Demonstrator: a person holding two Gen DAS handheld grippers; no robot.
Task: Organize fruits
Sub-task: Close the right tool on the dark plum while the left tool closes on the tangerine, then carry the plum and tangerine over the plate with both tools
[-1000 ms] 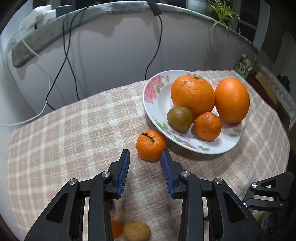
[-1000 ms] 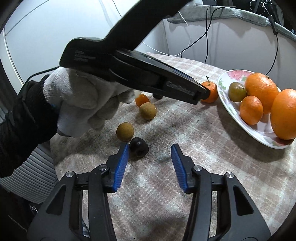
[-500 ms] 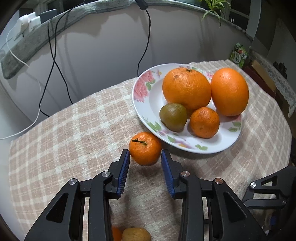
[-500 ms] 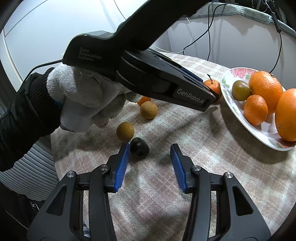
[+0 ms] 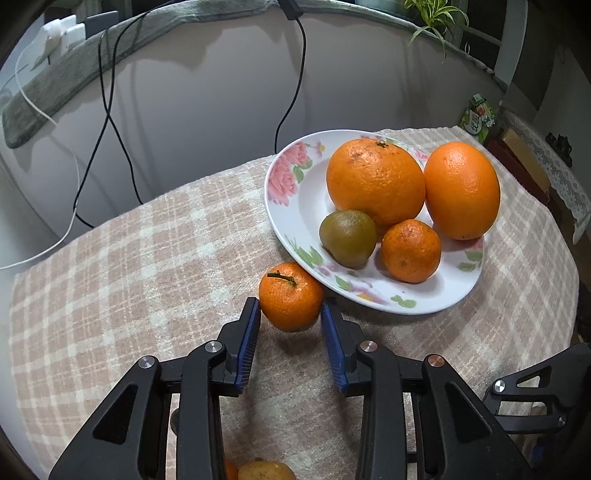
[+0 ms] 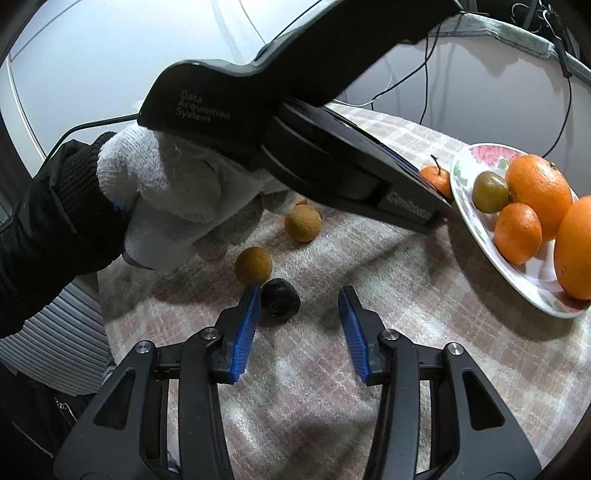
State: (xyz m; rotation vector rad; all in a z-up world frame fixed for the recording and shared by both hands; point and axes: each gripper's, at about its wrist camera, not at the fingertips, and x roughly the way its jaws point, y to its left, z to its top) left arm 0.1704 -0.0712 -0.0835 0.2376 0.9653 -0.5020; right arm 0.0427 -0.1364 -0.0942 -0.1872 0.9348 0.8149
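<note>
We find a small orange mandarin with a short green stem (image 5: 290, 297) lying on the beige checked tablecloth (image 5: 129, 266), just beside the near rim of the white flower-printed plate (image 5: 291, 195). Its skin is bright, finely pitted and unbroken. The left gripper (image 5: 290, 314) points down at it with a blue-padded finger on each side; its jaws have just been closing, the left pad meets the peel, and a thin gap shows at the right pad, so we record the jaws as apart and not yet clamped.

On the plate we note two large oranges (image 5: 375, 181), a smaller mandarin (image 5: 410, 251) and a round olive-green fruit (image 5: 348, 238), all touching one another.

The right wrist view shows what the left one barely catches: two round tan fruits (image 6: 253, 265) and a small dark, nearly black fruit (image 6: 280, 301) on the cloth, well apart from the plate. The right gripper (image 6: 297, 306) has also just been closing; the dark fruit sits against its left pad, far from the other, jaws apart and gripping nothing. This view also shows the left hand in a white knitted glove (image 6: 173, 206) and a black sleeve.

The left wrist view alone shows black cables (image 5: 107, 122) on the wall and a green plant (image 5: 436, 22).
</note>
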